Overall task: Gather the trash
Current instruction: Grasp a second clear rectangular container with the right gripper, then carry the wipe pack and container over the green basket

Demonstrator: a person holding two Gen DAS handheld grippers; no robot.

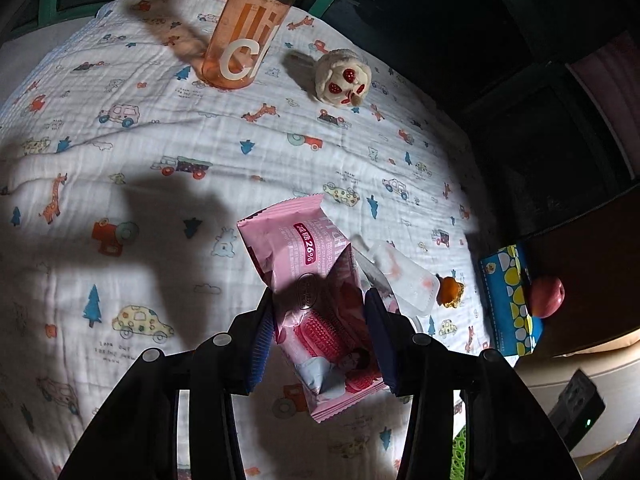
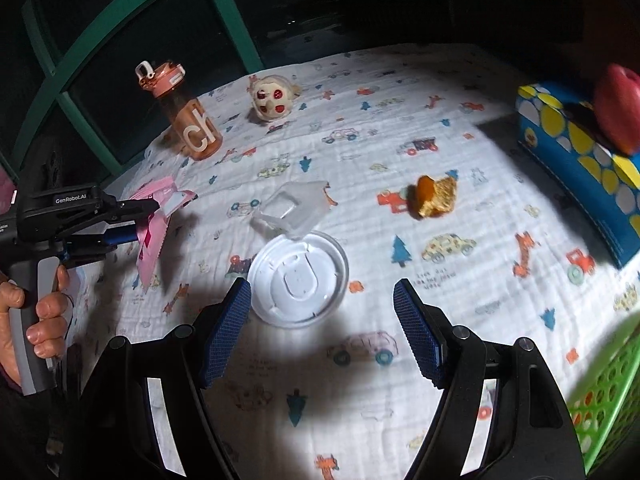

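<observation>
The left gripper (image 1: 320,320) pinches the light, crinkly pink wrapper (image 1: 316,304) mid-body, while the right gripper (image 2: 322,320), fingers wide, nears the thin, stiff lid (image 2: 298,278), best taken by its rim.

Both wrist views angled down, close over printed cloth (image 1: 120,140); both show bottle (image 1: 244,40); dim edges, perhaps window.

Home, likely child's room: cartoon-print quilt (image 2: 400,128), plush toy (image 2: 273,98), water bottle (image 2: 188,116)
</observation>
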